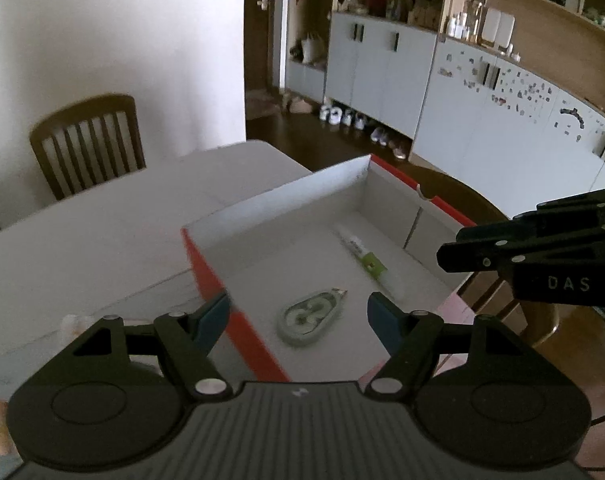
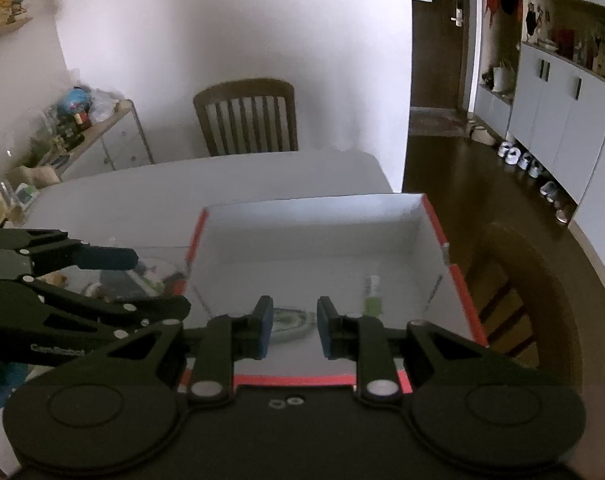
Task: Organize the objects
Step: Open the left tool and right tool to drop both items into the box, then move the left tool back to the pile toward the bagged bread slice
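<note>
A red-sided cardboard box (image 1: 206, 276) with a white inside stands on the table. In it lie a grey-green correction tape dispenser (image 1: 310, 317) and a green-and-white tube (image 1: 365, 258). My left gripper (image 1: 298, 312) is open and empty, hovering over the box's near left wall, just above the dispenser. My right gripper (image 2: 290, 326) is open and empty, above the box's near edge; the dispenser (image 2: 290, 320) shows between its fingers and the tube (image 2: 372, 294) lies to the right. The right gripper also shows in the left wrist view (image 1: 462, 256).
The white table (image 1: 102, 232) carries small cluttered items (image 2: 134, 280) left of the box. A wooden chair (image 2: 246, 118) stands at the far side, another chair (image 2: 534, 280) at the right. Cabinets (image 1: 502, 112) and shoes line the right wall.
</note>
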A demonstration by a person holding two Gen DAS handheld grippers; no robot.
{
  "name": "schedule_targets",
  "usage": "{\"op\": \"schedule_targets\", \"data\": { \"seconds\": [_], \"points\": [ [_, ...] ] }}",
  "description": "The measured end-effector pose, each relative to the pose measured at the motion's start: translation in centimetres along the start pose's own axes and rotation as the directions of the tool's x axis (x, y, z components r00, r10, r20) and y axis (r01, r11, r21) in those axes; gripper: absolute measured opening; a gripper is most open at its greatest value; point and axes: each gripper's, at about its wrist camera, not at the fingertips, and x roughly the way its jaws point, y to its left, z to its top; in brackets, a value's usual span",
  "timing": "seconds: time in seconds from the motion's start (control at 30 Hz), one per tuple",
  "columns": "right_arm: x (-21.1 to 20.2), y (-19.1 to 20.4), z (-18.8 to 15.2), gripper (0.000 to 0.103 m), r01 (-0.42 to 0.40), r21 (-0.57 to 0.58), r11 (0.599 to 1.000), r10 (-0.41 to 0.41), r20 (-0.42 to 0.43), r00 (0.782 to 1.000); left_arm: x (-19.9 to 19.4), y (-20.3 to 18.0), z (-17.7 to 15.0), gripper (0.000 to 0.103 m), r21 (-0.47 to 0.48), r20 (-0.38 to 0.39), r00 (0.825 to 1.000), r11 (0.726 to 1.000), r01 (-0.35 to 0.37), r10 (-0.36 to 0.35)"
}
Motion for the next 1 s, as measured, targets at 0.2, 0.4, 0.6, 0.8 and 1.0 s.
{"op": "schedule_targets", "data": {
  "seconds": [0.2,0.4,0.6,0.8,1.0],
  "points": [
    [-0.7,3.5,-1.3,0.024,0.000,-0.006,1.000,0.000,0.030,1.000,-3.3,2.8,-2.1,0.077,-0.005,0.035,0.999,1.000,-0.019,0.019],
    [-1.4,7.0,-2.3,0.026,0.005,0.002,1.000,-0.005,0.047,0.999,-5.9,5.6,-4.2,0.080,-0.022,0.049,0.998,0.999,-0.042,0.043],
    [-1.9,10.2,-3.3,0.071,-0.022,0.011,1.000,0.021,0.074,0.997,-8.1,8.6,-6.3,0.081,-0.060,0.055,0.997,0.997,-0.048,0.052],
    [-1.7,12.9,-3.9,0.073,0.005,0.019,1.000,-0.007,0.075,0.997,-10.1,11.7,-8.3,0.083,-0.100,0.064,0.996,0.994,-0.052,0.059],
    [-2.0,15.1,-4.8,0.082,0.018,0.030,0.999,-0.021,0.090,0.996,-12.0,14.6,-10.5,0.085,-0.130,0.070,0.994,0.989,-0.074,0.083]
  ]
}}
